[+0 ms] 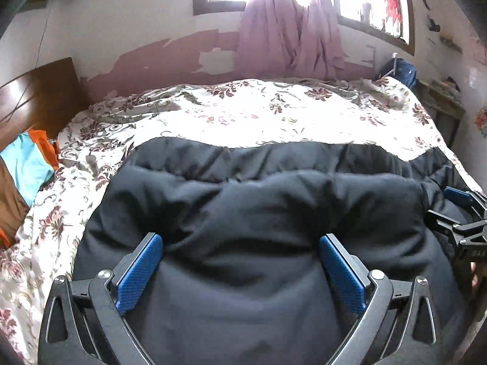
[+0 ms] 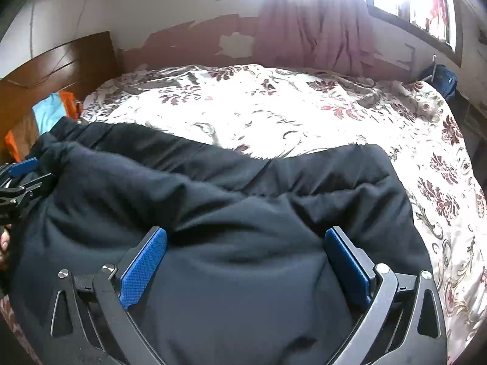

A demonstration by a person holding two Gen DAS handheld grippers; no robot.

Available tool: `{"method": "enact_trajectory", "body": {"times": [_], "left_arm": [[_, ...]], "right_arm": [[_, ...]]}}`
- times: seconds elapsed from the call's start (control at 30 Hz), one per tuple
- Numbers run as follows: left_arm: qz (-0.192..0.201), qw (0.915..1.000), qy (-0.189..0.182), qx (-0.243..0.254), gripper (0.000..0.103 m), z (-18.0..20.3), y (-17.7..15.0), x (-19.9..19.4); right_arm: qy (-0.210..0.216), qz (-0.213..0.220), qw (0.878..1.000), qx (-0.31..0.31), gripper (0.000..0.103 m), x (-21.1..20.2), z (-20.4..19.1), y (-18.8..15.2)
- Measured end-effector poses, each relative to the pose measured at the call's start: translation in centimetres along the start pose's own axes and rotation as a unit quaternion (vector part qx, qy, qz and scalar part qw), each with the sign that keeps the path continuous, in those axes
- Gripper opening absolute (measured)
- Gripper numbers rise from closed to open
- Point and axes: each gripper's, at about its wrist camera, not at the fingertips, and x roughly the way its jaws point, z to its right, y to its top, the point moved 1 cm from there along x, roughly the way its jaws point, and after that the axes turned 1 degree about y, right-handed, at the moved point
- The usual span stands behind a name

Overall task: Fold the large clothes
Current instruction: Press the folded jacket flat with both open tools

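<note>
A large black padded jacket lies across the near part of the bed, folded into a thick bundle; it also shows in the right wrist view. My left gripper is open, its blue pads spread wide over the jacket's near fold. My right gripper is open too, its pads apart over the jacket's right part. The right gripper shows at the right edge of the left wrist view, and the left gripper at the left edge of the right wrist view.
The bed has a floral cover. A wooden headboard and blue and orange cloth are at the left. A pink curtain hangs under the window. A blue bag sits at the far right corner.
</note>
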Motion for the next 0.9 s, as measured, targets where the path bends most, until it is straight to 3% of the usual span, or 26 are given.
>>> {"method": "enact_trajectory", "body": {"times": [0.1, 0.43, 0.57, 0.9], "left_arm": [[-0.009, 0.9999, 0.005, -0.011, 0.103, -0.8, 0.9, 1.5], [-0.041, 0.9983, -0.038, -0.015, 0.103, -1.1, 1.4, 6.0], [-0.037, 0.9963, -0.064, -0.044, 0.103, -1.9, 1.3, 7.0], [-0.019, 0.9962, -0.068, -0.051, 0.103, -1.6, 1.0, 8.0]], "right_arm": [[0.014, -0.011, 1.0, 0.012, 0.101, 1.6, 0.5, 0.1], [0.065, -0.035, 0.996, 0.049, 0.102, 4.8, 1.9, 0.0], [0.071, -0.03, 0.996, 0.055, 0.102, 5.2, 1.8, -0.4], [0.081, -0.022, 0.994, 0.069, 0.102, 6.1, 2.1, -0.7]]}}
